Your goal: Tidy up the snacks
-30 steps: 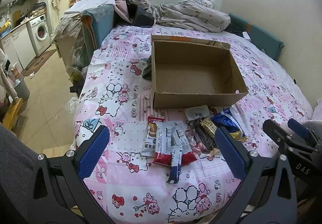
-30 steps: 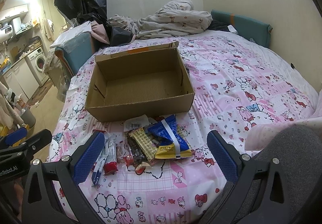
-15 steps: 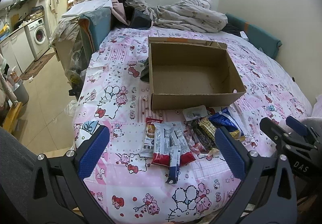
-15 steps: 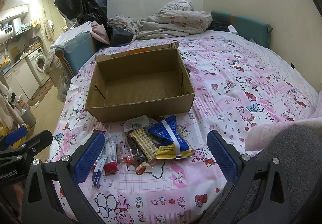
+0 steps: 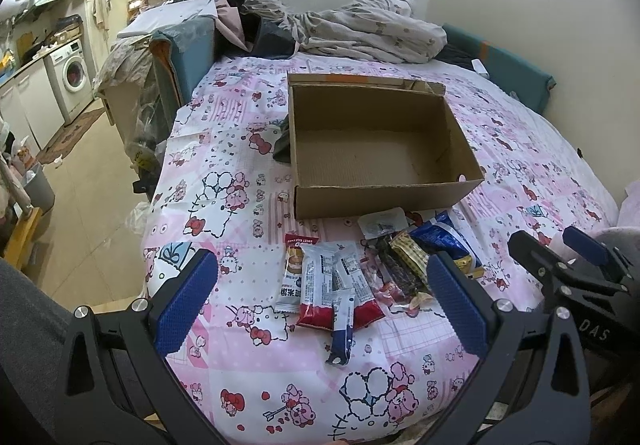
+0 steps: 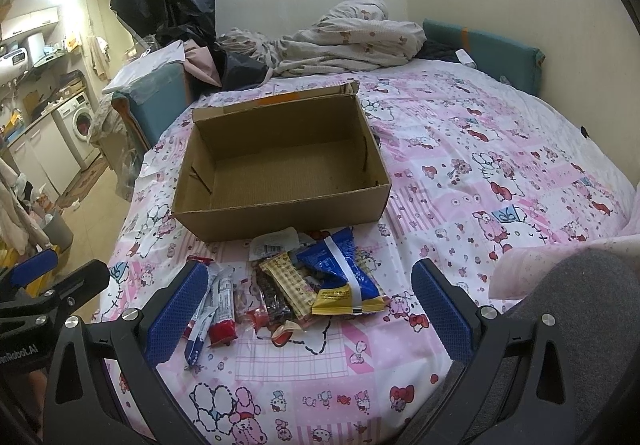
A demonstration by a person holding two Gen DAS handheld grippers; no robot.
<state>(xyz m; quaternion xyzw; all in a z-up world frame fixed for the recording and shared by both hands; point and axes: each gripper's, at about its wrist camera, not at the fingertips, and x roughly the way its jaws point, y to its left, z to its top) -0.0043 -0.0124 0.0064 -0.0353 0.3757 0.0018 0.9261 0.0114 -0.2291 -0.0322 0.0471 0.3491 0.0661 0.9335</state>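
Observation:
An empty open cardboard box (image 5: 372, 149) (image 6: 280, 173) sits on the pink patterned bed. A pile of snack packets lies just in front of it: white-and-red bars (image 5: 320, 285) (image 6: 222, 305), a yellow checked bar (image 5: 408, 259) (image 6: 288, 285), a blue-and-gold bag (image 5: 444, 241) (image 6: 344, 277) and a small clear packet (image 5: 382, 221) (image 6: 274, 241). My left gripper (image 5: 320, 301) is open and empty, held above the near edge of the pile. My right gripper (image 6: 308, 309) is open and empty, also just short of the pile. Each gripper shows in the other's view.
A crumpled duvet (image 5: 360, 29) lies at the bed's head, a teal cushion (image 5: 504, 65) along the right wall. A dark item (image 5: 282, 141) lies left of the box. The bed edge drops to a tiled floor on the left, with a washing machine (image 5: 74, 73) beyond.
The left gripper has drifted slightly, so the box and snacks sit a little lower and further left in its view. The right gripper has barely moved. Both stay open.

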